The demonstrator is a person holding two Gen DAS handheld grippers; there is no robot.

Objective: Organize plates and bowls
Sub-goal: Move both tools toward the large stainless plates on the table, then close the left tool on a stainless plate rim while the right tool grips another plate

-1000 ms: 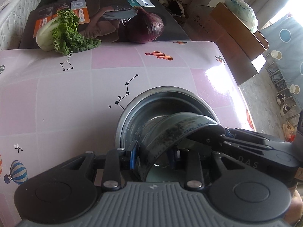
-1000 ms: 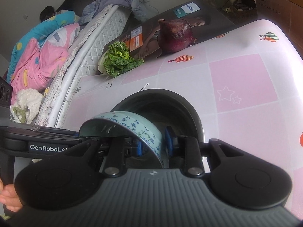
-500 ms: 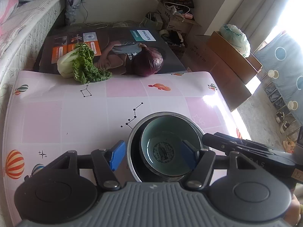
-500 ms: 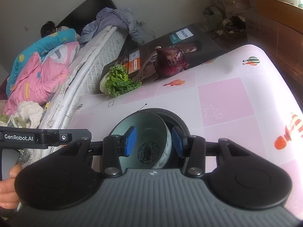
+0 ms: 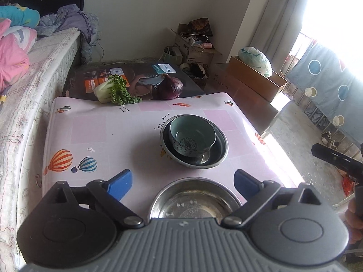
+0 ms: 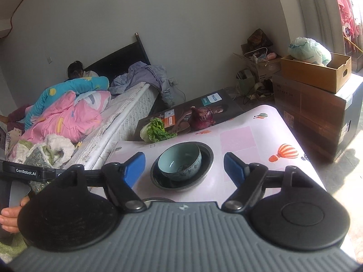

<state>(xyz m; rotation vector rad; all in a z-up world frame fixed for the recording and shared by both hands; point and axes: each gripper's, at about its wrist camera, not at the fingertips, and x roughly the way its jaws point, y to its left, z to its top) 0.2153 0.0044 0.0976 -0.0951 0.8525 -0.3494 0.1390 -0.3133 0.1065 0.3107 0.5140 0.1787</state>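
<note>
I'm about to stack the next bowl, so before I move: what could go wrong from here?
The ceramic bowl sits tilted inside the metal bowl, leaning on its wall, so another bowl set on top could rock or slide.

The empty steel bowl lies close under the open left gripper; a careless move forward may knock it into the stack.

The stack sits nearer the table edge on the window side, so a push that way could send it off.
</note>
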